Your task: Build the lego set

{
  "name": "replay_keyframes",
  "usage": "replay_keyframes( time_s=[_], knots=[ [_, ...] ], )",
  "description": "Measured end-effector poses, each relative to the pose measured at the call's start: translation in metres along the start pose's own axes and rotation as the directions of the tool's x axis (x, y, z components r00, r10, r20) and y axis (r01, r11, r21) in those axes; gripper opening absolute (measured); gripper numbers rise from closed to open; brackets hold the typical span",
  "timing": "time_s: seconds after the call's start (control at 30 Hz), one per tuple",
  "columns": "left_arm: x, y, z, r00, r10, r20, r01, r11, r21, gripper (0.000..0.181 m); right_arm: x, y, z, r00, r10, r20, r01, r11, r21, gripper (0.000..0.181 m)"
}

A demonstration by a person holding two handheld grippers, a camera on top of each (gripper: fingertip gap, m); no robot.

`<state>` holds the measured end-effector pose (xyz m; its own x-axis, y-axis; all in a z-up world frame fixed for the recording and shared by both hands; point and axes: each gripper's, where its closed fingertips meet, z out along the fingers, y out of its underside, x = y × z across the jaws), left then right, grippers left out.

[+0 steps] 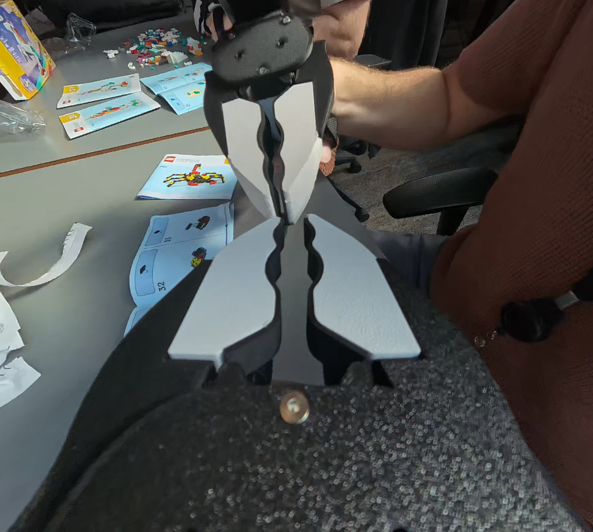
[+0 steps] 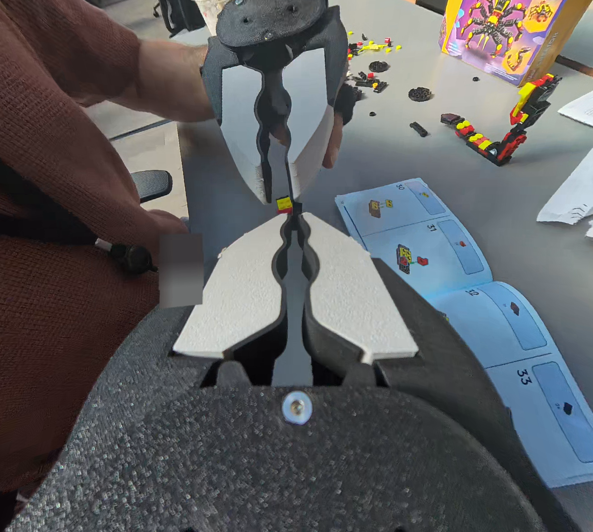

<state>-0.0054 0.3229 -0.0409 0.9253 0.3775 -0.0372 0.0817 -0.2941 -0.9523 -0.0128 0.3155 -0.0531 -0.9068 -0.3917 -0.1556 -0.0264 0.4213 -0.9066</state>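
Lego piece between both claws

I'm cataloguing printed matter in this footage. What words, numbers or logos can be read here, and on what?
I won't quote writing; these things bear it:
Yellow and purple box: brand and large print, readable.
Open blue booklet: step numbers, readable.
Closed blue booklet: logo and title, readable.
Far box and far booklets: too small to read.
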Motion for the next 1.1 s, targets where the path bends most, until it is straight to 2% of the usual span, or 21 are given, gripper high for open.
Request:
replay_keyframes(
  time_s=[0.07,0.17,0.33,0.4,0.5,0.57,0.67,0.73,0.8,0.87,0.93,1.0,1.03,1.07,1.1],
  knots=[
    [-0.001,0.001,0.004,1.0,0.026,-0.004,-0.027,0.998,-0.05,0.0,0.004,0.004,0.001,0.999,-0.028,-0.019,0.026,0.996,-0.086,0.003],
    [0.003,0.003,0.009,0.999,0.012,-0.044,-0.015,0.998,-0.06,0.0,0.003,-0.001,-0.002,0.999,-0.035,-0.004,0.034,0.994,-0.103,0.003],
    [-0.019,-0.004,0.003,0.992,0.003,0.123,-0.006,1.0,0.031,0.002,0.011,-0.001,-0.014,0.998,-0.049,-0.043,0.045,0.995,-0.084,0.003],
    [-0.025,0.0,0.002,0.985,0.051,0.162,-0.052,0.999,-0.002,0.016,0.009,0.002,-0.013,0.998,-0.056,-0.03,0.052,0.994,-0.098,0.003],
    [-0.016,0.004,0.012,0.996,0.045,0.074,-0.042,0.998,-0.048,0.018,0.009,0.001,-0.012,0.997,-0.081,-0.014,0.079,0.989,-0.125,0.003],
    [-0.018,0.006,0.017,0.996,0.055,0.072,-0.05,0.996,-0.072,0.005,0.008,-0.001,-0.013,0.996,-0.092,0.0,0.091,0.986,-0.142,0.003],
    [-0.023,0.0,0.016,0.997,0.025,0.079,-0.023,0.999,-0.025,0.005,0.014,-0.007,-0.018,0.995,-0.098,-0.032,0.093,0.985,-0.143,0.005],
    [-0.033,-0.006,0.011,0.99,-0.052,0.133,0.046,0.998,0.049,0.005,0.029,-0.013,-0.024,0.986,-0.087,-0.145,0.074,0.993,-0.091,0.012],
    [-0.044,-0.014,0.002,0.959,-0.229,0.169,0.197,0.963,0.184,0.005,0.041,-0.023,-0.03,0.936,-0.115,-0.332,0.128,0.992,0.018,0.014],
    [-0.05,-0.019,-0.003,0.9,-0.415,0.134,0.359,0.879,0.312,0.005,0.039,-0.031,-0.033,0.83,-0.225,-0.511,0.297,0.953,0.064,0.014],
    [-0.056,-0.02,-0.004,0.819,-0.571,0.06,0.505,0.766,0.399,0.005,0.04,-0.034,-0.033,0.653,-0.359,-0.667,0.461,0.887,-0.027,0.012],
    [-0.066,-0.017,-0.005,0.733,-0.679,0.042,0.584,0.661,0.471,0.004,0.046,-0.035,-0.032,0.473,-0.431,-0.769,0.53,0.836,-0.143,0.013],
    [-0.072,-0.017,-0.008,0.713,-0.698,0.067,0.568,0.631,0.528,0.005,0.05,-0.034,-0.029,0.443,-0.409,-0.798,0.507,0.848,-0.153,0.013],
    [-0.077,-0.021,-0.013,0.707,-0.701,0.093,0.522,0.606,0.6,0.005,0.055,-0.031,-0.025,0.455,-0.349,-0.819,0.451,0.884,-0.126,0.013],
    [-0.079,-0.025,-0.017,0.707,-0.699,0.108,0.474,0.581,0.661,0.005,0.056,-0.031,-0.019,0.5,-0.279,-0.82,0.408,0.911,-0.061,0.016]
  ],
)
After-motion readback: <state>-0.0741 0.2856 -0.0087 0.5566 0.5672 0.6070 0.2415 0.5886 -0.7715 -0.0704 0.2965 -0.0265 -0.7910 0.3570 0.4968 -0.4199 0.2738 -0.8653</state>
